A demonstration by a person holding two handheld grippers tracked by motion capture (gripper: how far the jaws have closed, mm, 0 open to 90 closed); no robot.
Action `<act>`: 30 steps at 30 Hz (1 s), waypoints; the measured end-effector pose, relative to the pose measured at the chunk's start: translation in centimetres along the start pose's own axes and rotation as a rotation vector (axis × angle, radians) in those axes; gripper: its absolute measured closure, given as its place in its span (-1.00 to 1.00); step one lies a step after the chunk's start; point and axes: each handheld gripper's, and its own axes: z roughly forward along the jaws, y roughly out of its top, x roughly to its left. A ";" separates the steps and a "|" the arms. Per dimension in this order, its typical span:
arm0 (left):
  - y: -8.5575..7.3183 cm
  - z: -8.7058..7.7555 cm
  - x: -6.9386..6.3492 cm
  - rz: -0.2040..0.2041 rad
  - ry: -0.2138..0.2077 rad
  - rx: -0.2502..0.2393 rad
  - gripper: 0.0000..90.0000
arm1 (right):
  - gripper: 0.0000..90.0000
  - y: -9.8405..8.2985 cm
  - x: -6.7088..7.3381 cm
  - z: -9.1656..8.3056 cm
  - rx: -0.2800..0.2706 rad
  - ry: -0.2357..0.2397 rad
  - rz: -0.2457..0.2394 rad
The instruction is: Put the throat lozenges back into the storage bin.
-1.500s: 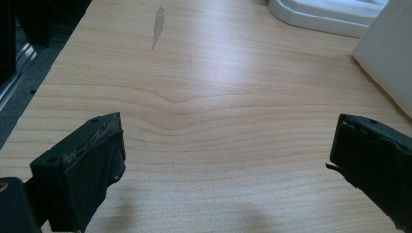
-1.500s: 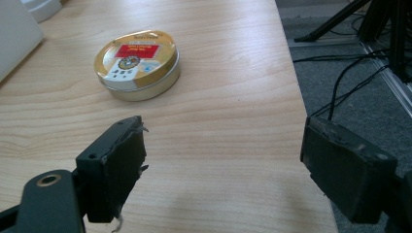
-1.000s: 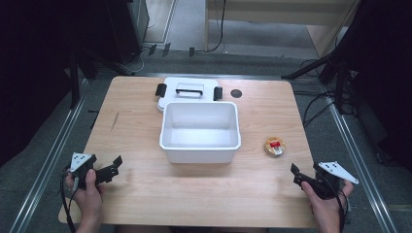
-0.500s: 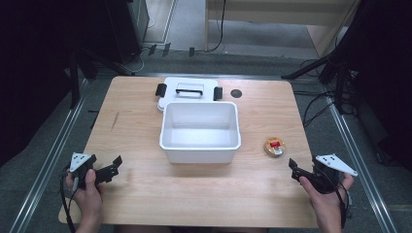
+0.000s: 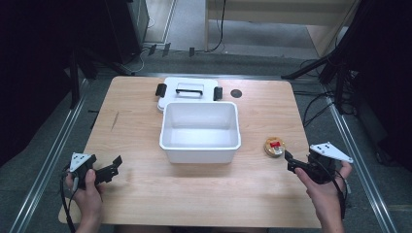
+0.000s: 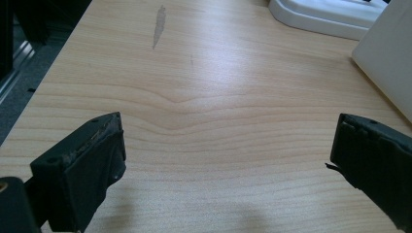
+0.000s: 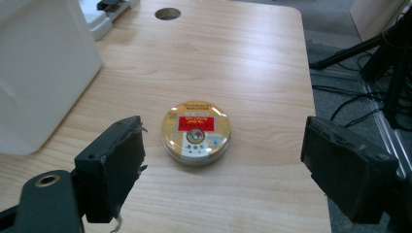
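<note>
From the high view, your left gripper sits near the table's front-left corner, jaws spread apart with nothing between them, pointing toward the middle of the table. Your right gripper is at the front-right, jaws apart too, aimed at the round tin that lies just beyond its tips, not touching. The tin rests on the wooden table to the right of the white bin, with a clear strip of wood between them. Behind the bin lies a white lid with black latches, touching or nearly touching the bin's far wall. A dark round hole sits in the tabletop right of the lid. You have open wood across the whole front of the table and along both sides. Grey floor, metal rails and cables surround it.

In the left gripper view, your jaws stand wide apart over bare wood grain. A pale scuff marks the board ahead. The bin's wall rises at the right, the lid's edge beyond it; the table's left edge drops to the floor.

In the right gripper view, your jaws are wide apart, empty, with the gold tin, red label on top, centred just ahead between them. The bin stands left; the table's right edge is close, with cables on the floor past it.
</note>
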 end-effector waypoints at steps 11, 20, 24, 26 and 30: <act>0.0 0.0 0.0 -0.002 0.000 -0.003 -1.00 | -0.65 2.3 1.1 0.9 0.056 -0.002 -0.055; 0.0 0.0 0.1 -0.003 -0.003 -0.001 -1.00 | -0.65 3.5 1.7 2.0 0.113 0.008 -0.094; 0.0 0.0 0.1 -0.006 -0.004 -0.003 -1.00 | -0.66 3.8 2.1 2.7 0.156 0.016 -0.124; 0.0 0.0 0.1 -0.006 -0.004 -0.003 -1.00 | -0.67 3.9 2.4 3.1 0.178 0.021 -0.139; 0.0 0.0 0.1 -0.008 -0.005 -0.003 -1.00 | -0.68 4.3 3.0 3.8 0.227 0.034 -0.186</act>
